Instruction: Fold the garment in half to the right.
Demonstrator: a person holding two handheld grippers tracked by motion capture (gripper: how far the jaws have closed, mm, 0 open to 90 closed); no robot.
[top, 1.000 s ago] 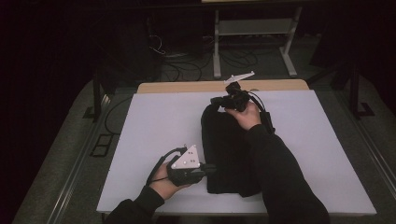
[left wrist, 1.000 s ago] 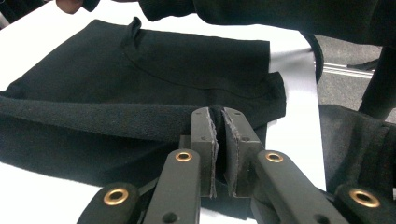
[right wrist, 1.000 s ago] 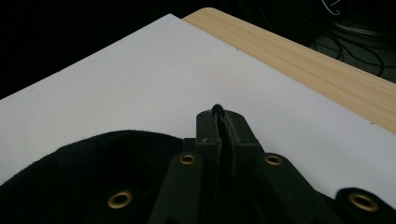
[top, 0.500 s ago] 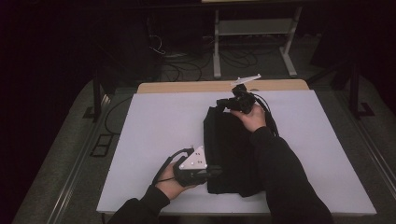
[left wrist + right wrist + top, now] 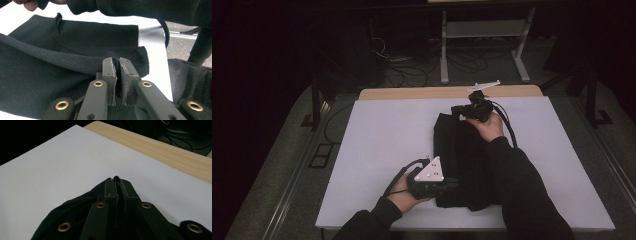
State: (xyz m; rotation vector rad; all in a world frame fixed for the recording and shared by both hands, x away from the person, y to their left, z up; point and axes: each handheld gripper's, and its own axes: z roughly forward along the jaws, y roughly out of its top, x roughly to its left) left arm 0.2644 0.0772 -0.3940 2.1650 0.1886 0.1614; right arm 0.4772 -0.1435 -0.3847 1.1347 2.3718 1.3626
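Note:
A black garment (image 5: 462,155) lies lengthwise on the white table (image 5: 382,140), folded into a long strip. My left gripper (image 5: 454,185) is at its near left edge, shut on a fold of the cloth (image 5: 50,80); the left gripper view has the fabric pinched between the jaws of that left gripper (image 5: 118,62). My right gripper (image 5: 455,110) is at the garment's far end, shut on the cloth edge. In the right gripper view, the right gripper (image 5: 117,181) has a tip of black fabric (image 5: 72,212) poking out between its jaws. The right sleeve (image 5: 517,185) lies over the garment's right side.
A wooden strip (image 5: 422,93) runs along the table's far edge. Beyond it are floor cables (image 5: 412,65) and a metal stand (image 5: 482,35). The white surface spreads wide to the left of the garment and narrower to its right.
Both hands have shifted a little to the right, carrying the garment's left edge with them. Both grips stay unchanged.

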